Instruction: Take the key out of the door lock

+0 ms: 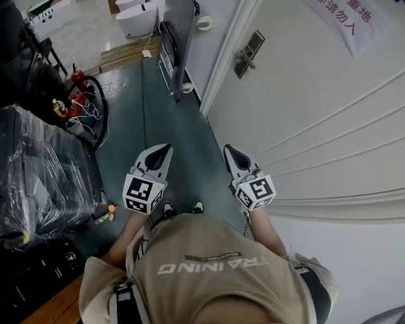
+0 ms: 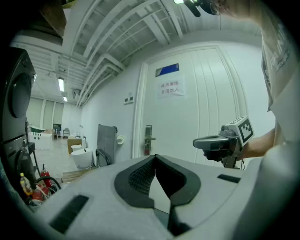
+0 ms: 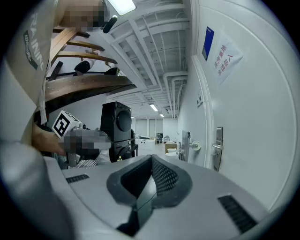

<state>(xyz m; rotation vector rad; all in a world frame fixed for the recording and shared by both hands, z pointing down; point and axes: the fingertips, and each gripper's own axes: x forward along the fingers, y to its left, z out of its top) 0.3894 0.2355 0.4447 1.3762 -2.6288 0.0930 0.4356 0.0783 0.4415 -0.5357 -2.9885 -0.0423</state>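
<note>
My left hand-held gripper (image 1: 168,148) and right hand-held gripper (image 1: 227,149) each have jaws pressed together on nothing. The door lock (image 1: 250,50) sits well ahead, up on the white door (image 1: 316,120) to my right; the key is too small to make out. Bare floor (image 1: 171,120) lies open ahead, bounded left by a wrapped stack (image 1: 38,171).

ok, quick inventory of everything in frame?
door: one, white, right
lock plate with handle: one, grey, on door; key not discernible
paper sign: one, white, red print, on door
toilets: two, white, far end
trolley: one, grey, upright beside door frame
wrapped machine: one, black, left
fire extinguishers: count unclear, red, left floor
left gripper: one, white-black, shut, empty
right gripper: one, white-black, shut, empty
</note>
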